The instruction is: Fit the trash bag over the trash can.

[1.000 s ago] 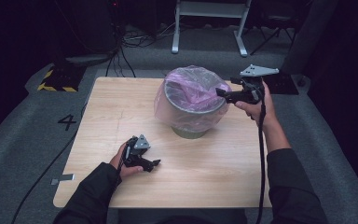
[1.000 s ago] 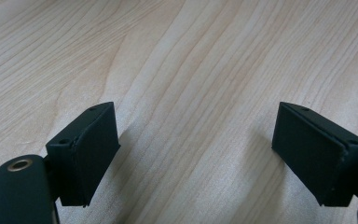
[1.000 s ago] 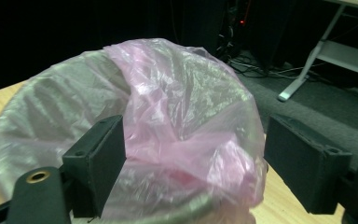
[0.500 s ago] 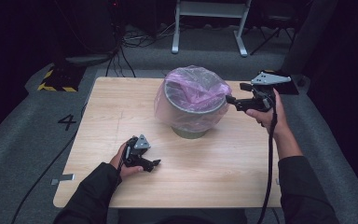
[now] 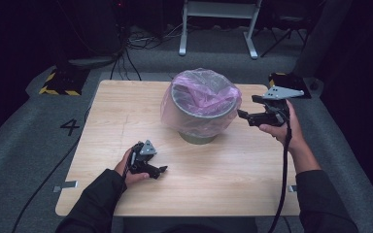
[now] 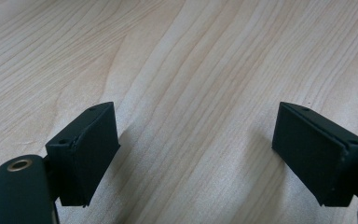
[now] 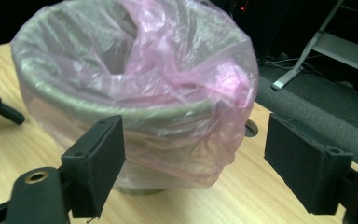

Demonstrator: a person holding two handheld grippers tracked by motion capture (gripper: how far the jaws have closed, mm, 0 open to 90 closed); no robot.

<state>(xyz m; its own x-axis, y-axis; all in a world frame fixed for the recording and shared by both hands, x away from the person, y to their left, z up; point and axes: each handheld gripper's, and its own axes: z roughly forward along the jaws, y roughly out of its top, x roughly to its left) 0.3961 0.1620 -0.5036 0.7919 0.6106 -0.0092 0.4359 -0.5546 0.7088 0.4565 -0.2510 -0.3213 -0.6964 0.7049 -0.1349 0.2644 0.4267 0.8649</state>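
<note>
The grey round metal bin stood near the far middle of the pale wooden table, already lined with a thin pink plastic bag folded over its rim all round, so the lining looked about finished, perhaps needing only tidying. The right gripper hung just beside the bin's right side, jaws spread, holding nothing. The left gripper rested low near the table's near edge, jaws spread too, with bare wood around it

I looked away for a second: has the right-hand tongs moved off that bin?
Yes. The right tongs have drawn back from the bin toward the table's right edge, open and empty.
</note>
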